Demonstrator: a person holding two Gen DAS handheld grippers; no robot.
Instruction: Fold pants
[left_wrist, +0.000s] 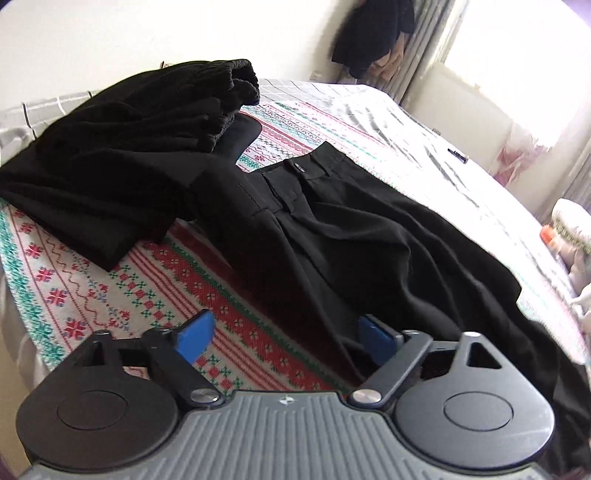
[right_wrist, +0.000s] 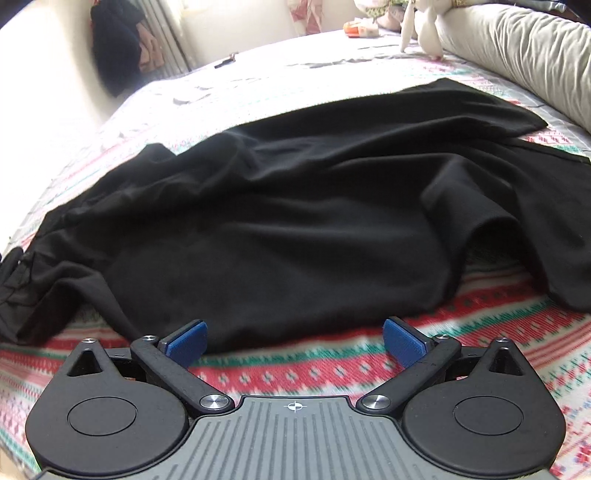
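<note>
While the black pants (left_wrist: 332, 236) lie spread unfolded on the patterned bed (left_wrist: 155, 291), the left hand-held gripper (left_wrist: 284, 334) and right hand-held gripper (right_wrist: 295, 341) hover wide apart, empty, at their near edge.

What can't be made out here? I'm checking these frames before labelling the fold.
- Left wrist: pants legs run off the right edge; hems unseen.
- Left wrist: pile covers the waistband's left end.
- Right wrist: waistband cut off at left edge.
- Right wrist: blanket pattern blurred.
</note>
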